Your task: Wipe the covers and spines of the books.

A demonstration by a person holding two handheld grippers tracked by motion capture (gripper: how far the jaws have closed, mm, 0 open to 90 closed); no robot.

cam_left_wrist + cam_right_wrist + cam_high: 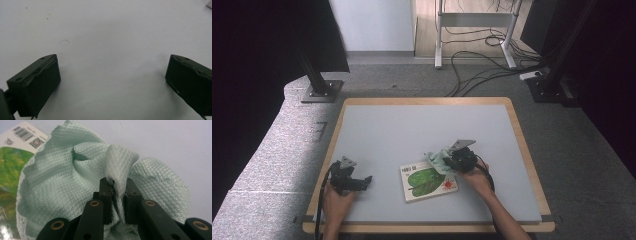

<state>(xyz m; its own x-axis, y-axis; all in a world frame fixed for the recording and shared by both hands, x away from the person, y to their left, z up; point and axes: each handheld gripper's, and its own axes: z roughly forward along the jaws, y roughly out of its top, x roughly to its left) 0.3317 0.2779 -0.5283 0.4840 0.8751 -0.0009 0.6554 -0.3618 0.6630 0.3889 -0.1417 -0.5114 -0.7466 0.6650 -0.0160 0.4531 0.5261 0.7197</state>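
1. One desk with a pale grey top and a wooden edge.
2. One pale green cloth, bunched up.
3. One book with a green cover.
4. Two hand-held grippers: the left hand-held gripper and the right hand-held gripper.

pale mint cloth with a quilted diamond weave, all scrunched up – one fold pinched upright in the middle, rest billowing out around it, draped over the top edge of a glossy green book, which lies flat on the table – barcode corner poking out
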